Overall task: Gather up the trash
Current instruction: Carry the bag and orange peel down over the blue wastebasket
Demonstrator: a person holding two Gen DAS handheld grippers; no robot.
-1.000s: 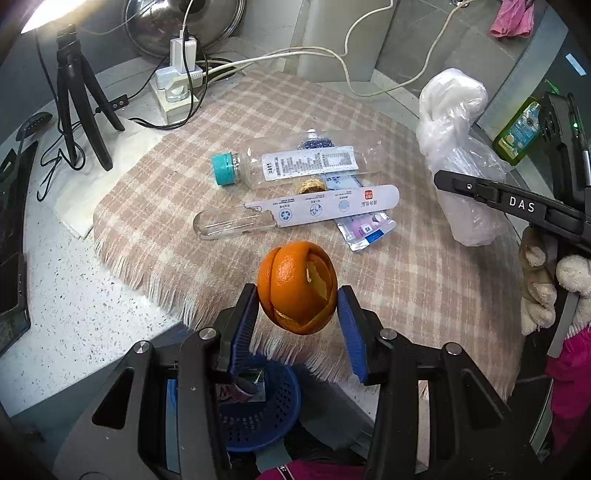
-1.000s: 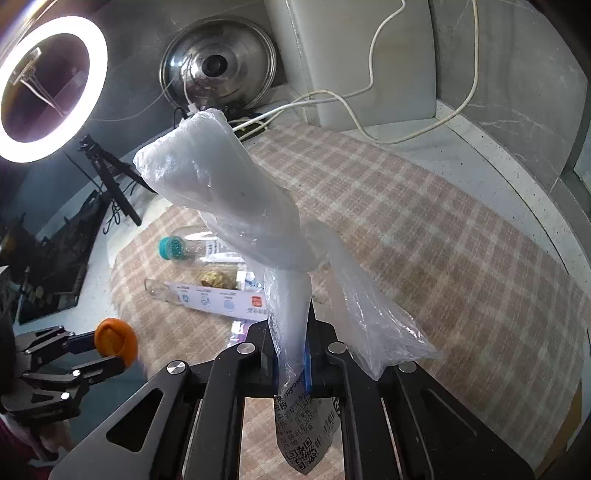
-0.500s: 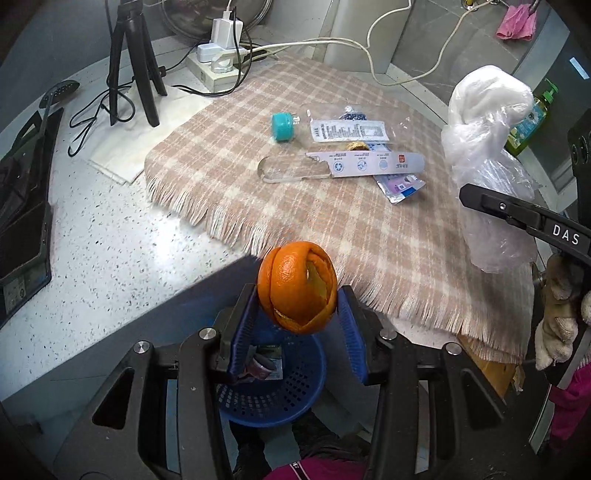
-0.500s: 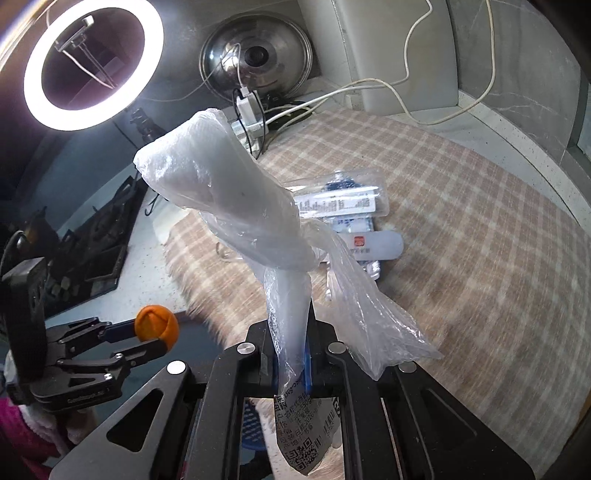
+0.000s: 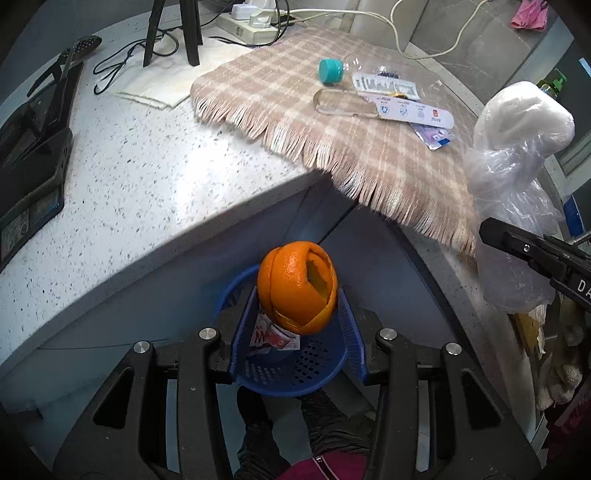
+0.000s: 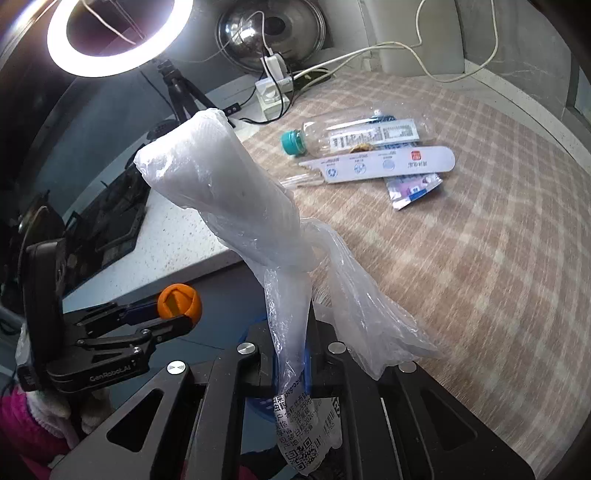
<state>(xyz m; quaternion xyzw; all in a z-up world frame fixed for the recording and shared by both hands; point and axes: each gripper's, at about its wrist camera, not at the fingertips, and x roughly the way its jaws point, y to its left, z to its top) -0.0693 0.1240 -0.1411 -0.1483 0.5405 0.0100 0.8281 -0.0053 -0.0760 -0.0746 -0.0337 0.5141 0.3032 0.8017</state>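
Note:
My left gripper [image 5: 297,299] is shut on an orange peel [image 5: 297,286] and holds it above a blue perforated basket [image 5: 314,373] on the floor, which holds a red and white wrapper [image 5: 271,338]. My right gripper [image 6: 291,354] is shut on a knotted clear plastic bag [image 6: 236,192], also seen in the left wrist view [image 5: 517,155]. The left gripper with the peel [image 6: 180,301] shows in the right wrist view. On the plaid cloth [image 6: 480,258] lie a clear bottle with a teal cap [image 6: 293,142], a white strip package [image 6: 376,164] and a purple sachet [image 6: 413,188].
The speckled counter [image 5: 147,177] ends just beyond the basket. A stove [image 5: 29,162] is at left. A power strip with cables [image 6: 275,85], a tripod [image 5: 173,29] and a ring light [image 6: 118,33] stand at the back.
My left gripper has moved back off the counter with the orange peel and now hangs over the blue basket. My right gripper has swung left with the bag.

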